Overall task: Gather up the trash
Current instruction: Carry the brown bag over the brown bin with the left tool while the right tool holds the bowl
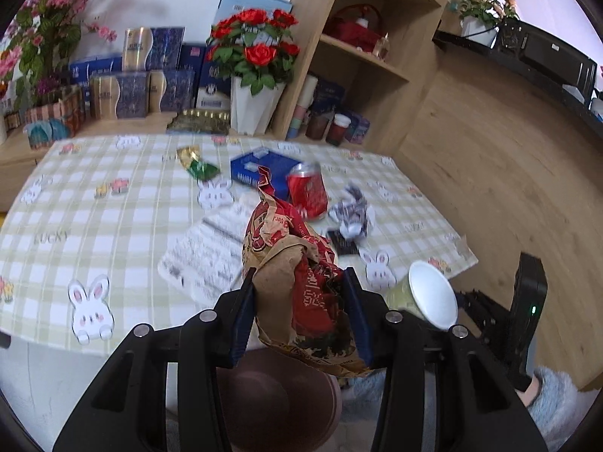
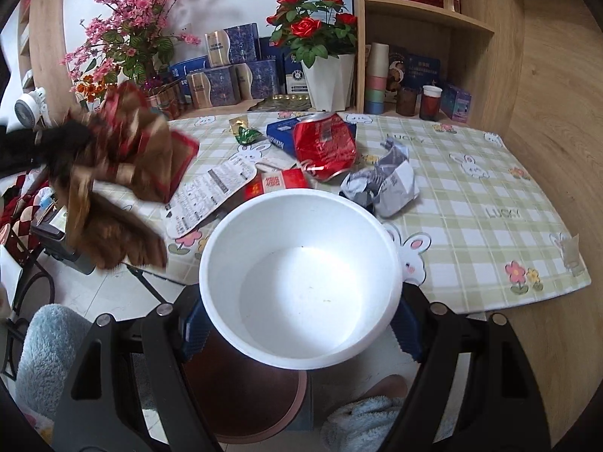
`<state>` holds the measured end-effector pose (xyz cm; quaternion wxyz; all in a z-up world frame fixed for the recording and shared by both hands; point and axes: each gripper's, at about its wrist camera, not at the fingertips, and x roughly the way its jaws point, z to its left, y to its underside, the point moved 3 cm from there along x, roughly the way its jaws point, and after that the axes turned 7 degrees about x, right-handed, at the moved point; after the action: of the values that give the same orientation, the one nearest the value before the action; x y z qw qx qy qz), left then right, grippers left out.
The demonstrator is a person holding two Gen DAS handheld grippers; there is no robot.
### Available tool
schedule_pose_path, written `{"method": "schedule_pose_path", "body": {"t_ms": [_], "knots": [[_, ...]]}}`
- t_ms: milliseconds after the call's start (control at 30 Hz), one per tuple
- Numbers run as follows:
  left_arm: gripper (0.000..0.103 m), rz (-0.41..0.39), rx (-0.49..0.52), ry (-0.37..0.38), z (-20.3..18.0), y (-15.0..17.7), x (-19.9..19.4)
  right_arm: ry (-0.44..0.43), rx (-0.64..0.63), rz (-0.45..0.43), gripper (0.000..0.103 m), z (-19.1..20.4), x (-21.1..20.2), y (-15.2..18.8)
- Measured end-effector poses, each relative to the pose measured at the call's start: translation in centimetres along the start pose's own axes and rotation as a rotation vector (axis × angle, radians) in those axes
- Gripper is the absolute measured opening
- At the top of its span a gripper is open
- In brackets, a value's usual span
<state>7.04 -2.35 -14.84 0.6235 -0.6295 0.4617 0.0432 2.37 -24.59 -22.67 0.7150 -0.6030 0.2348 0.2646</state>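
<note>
My left gripper [image 1: 299,278] is shut on a crumpled red-and-brown paper bag [image 1: 301,263], held over a round brown trash bin [image 1: 279,395] on the floor by the table's near edge. In the right wrist view the bag [image 2: 139,150] shows blurred at the left. My right gripper [image 2: 301,301] is shut on a white paper bowl [image 2: 301,278], its blue pads [image 2: 194,324] against the sides, above the bin [image 2: 245,395]. The bowl [image 1: 429,297] hangs just right of the bag. A crushed red can [image 2: 324,147], a crumpled grey-white wrapper [image 2: 384,184], a green wrapper [image 2: 247,135] and a printed white sheet [image 2: 211,192] lie on the table.
The checked tablecloth [image 2: 490,196] also bears a blue box [image 2: 282,132] and a red packet [image 2: 279,182]. A white pot of red roses [image 2: 328,79], boxes and a wooden shelf [image 2: 426,11] stand behind. A black stand [image 1: 527,309] and fuzzy blue slippers [image 1: 554,399] are on the floor.
</note>
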Motion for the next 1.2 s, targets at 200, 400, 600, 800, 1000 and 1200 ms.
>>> {"method": "schedule_pose_path", "body": {"t_ms": [200,400,600,800,1000,1200], "knots": [[0.044,0.109,-0.064,-0.003,0.3,6.3,2.0,-0.018,0.019,0.031,0.078,0.0,0.4,2.5],[0.044,0.190,-0.146,-0.022,0.8,11.0,4.1,-0.031,0.016,0.057,0.078,-0.3,0.9,4.3],[0.045,0.298,-0.242,-0.046,1.7,14.9,6.8,-0.047,0.025,0.064,0.078,-0.9,1.8,6.1],[0.045,0.348,-0.316,-0.100,3.3,16.0,8.7,-0.090,0.061,0.080,0.078,-1.5,2.5,7.0],[0.046,0.417,-0.280,-0.112,2.4,16.4,11.7,-0.127,0.102,0.107,0.078,-2.3,3.1,7.3],[0.048,0.476,-0.228,-0.105,1.0,16.8,14.5,-0.145,0.144,0.110,0.078,-3.1,3.2,7.2]]}}
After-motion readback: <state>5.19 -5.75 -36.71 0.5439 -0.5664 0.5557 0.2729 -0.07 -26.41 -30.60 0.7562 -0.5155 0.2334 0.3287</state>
